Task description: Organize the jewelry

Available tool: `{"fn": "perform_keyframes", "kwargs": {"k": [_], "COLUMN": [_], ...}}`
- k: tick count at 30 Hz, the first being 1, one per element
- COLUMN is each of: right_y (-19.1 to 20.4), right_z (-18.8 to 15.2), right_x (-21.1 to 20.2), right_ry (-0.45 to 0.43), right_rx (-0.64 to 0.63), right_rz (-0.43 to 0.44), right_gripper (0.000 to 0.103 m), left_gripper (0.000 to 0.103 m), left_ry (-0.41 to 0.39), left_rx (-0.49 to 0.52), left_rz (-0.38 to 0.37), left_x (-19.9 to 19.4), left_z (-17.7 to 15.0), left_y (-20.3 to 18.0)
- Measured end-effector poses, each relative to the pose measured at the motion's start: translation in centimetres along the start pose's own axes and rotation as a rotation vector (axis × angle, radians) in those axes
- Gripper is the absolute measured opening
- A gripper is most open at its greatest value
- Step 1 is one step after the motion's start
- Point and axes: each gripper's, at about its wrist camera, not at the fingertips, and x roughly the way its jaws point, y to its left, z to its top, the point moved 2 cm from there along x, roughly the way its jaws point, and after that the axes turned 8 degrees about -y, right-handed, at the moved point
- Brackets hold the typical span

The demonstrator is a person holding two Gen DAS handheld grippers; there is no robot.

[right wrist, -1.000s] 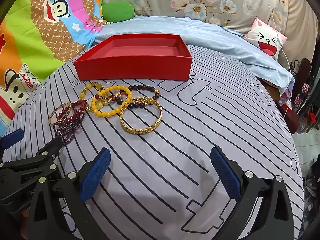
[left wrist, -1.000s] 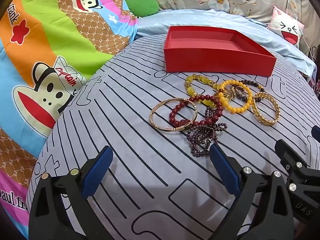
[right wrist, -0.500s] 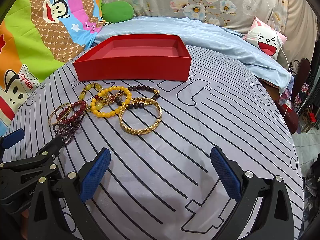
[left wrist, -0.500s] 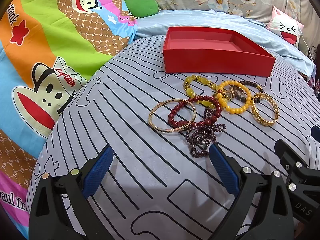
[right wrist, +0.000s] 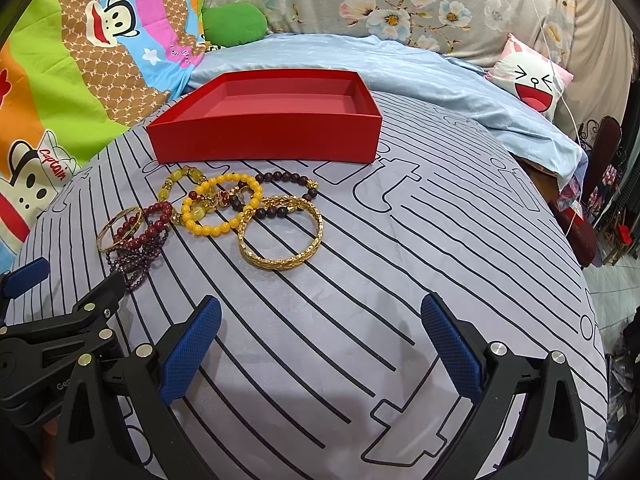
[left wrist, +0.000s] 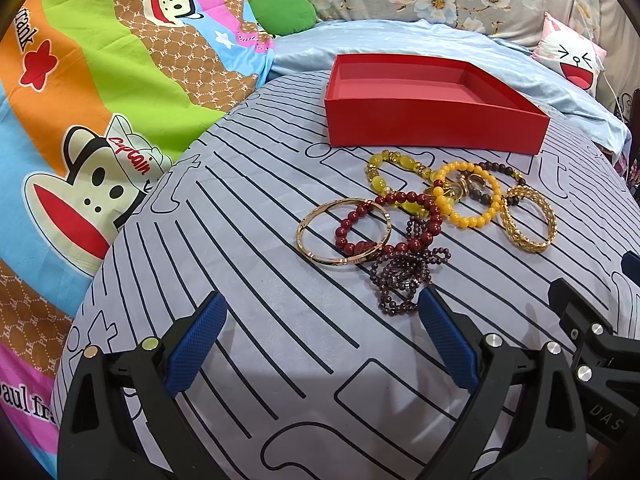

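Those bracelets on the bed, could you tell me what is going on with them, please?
A person holds a two-finger gripper in each hand, about to sort jewelry. The left gripper and right gripper both hover open above the striped bedspread, holding nothing. A tangle of bracelets, including a thin gold bangle, a yellow bead bracelet and a braided gold bangle, lies untouched in front of the red box, which shows nothing inside yet.

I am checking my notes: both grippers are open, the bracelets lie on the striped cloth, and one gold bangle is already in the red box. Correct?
Not quite. The red box is empty in the right wrist view; the gold bangle lies on the striped cloth with the others. The rest stands.
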Motion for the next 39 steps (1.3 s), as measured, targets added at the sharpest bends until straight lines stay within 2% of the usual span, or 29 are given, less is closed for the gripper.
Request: {"fn": "perform_keyframes", "kwargs": {"k": [16,26,39], "right_y": [0.0,-0.2,-0.1], "right_z": [0.0,0.8,0.9], "right_x": [-0.1,-1.4,-1.6], "right_ry": [-0.006,-0.021,-0.024], "right_rx": [0.000,0.015,0.022], "right_rz": [-0.002,-0.008,-0.012], "right_gripper": [0.097,0.097,0.097], "left_gripper": [0.092,0.092,0.092], "left_ry": [-0.006,-0.043,-0.016], "left_rx": [0.001,-0.006,-0.020], "left_rz": [0.001,-0.004,-0.025], "left_x": [-0.1,-1.3,-1.0], "left_z": [0.5,1.2,1.2], "left_y": [-0.4,-0.1,0.2]}}
